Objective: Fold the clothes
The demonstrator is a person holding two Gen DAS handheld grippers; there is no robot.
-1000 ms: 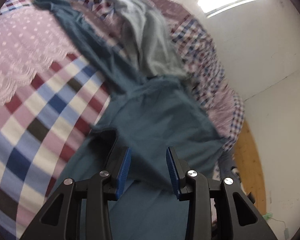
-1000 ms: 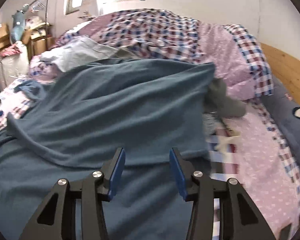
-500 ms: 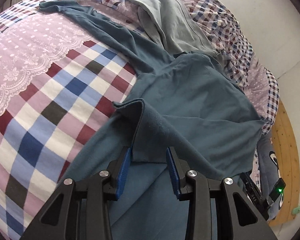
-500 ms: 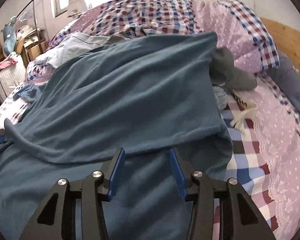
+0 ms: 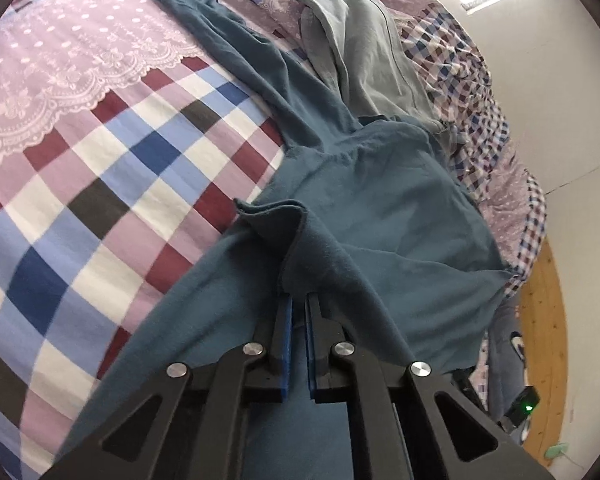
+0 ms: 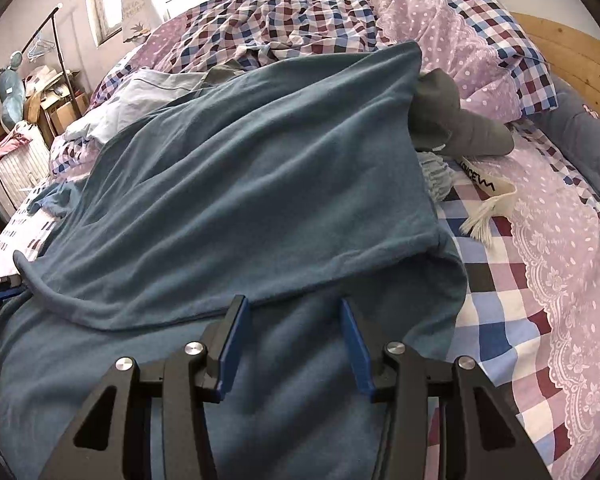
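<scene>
While the left tongs [image 5: 298, 300] sit nearly together – only a thin slit between the blue pads, with the hem of the teal garment [image 5: 380, 224] draped right at their tips, so prob. pinched on that edge though the cloth hides the actual contact – the right tongs [image 6: 292, 308] stand well apart, empty, hovering just over the lower layer of the same garment [image 6: 240, 168]. It lies spread on the bed [image 5: 112, 184], one part doubled back over the rest: a fold line runs across just ahead of the right tongs, and at the left end the top layer curls up into a loose flap. One sleeve [image 5: 236, 44] trails away across the checked cover toward the far edge. Handling, as I judge it: soft fleece-like knit, light, no stiffness at all – it'll sag and drape from wherever it's held, and it won't slip much on blue pads or on cotton bedding, so dragging will likely bunch it rather than slide it. Not fragile. Best holds are hems and corners, 2 layers at most; a grab mid-panel just makes a tent. For the right side the near corner [image 6: 440, 248] of the doubled layer looks the obvious spot, level w/ the left grip so the edge stays straight. Beyond it: a pale grey-blue garment [image 5: 364, 48] lying just beside the sleeve, a dark grey soft item [image 6: 456, 128] touching the far corner, a white tasselled strip [image 6: 488, 200], the rumpled checked duvet [image 6: 300, 20], the wooden bed frame [image 6: 572, 60].
</scene>
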